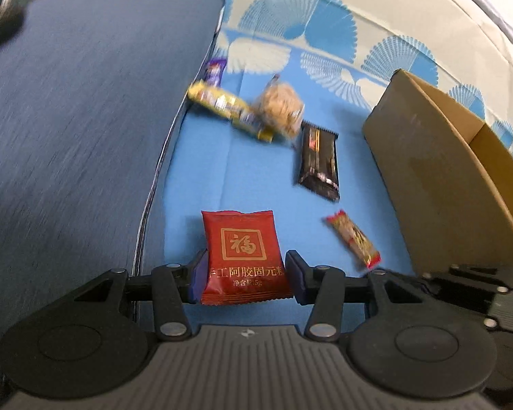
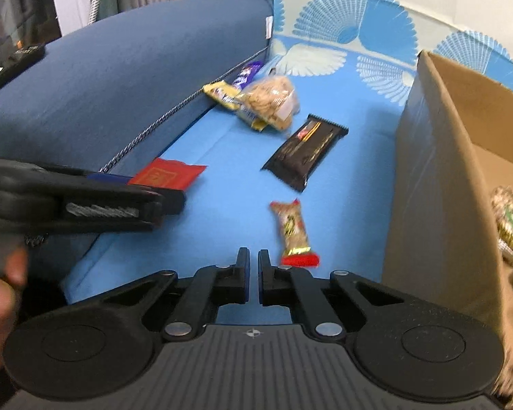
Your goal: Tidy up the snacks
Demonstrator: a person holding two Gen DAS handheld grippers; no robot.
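My left gripper [image 1: 246, 273] is shut on a red snack packet [image 1: 243, 256] with gold characters and holds it above the blue mat; the packet also shows in the right wrist view [image 2: 166, 175]. My right gripper [image 2: 254, 266] is shut and empty, just left of a small red-ended candy bar [image 2: 293, 232], which also shows in the left wrist view [image 1: 352, 237]. A black bar [image 2: 304, 152], a clear bag of nuts [image 2: 273, 100], a yellow bar [image 2: 232, 102] and a purple bar [image 2: 245, 73] lie further back.
An open cardboard box [image 2: 437, 177] stands at the right with a green-labelled snack [image 2: 511, 225] inside. A dark blue sofa cushion [image 2: 119, 78] rises along the left. The blue patterned mat [image 1: 256, 171] covers the seat.
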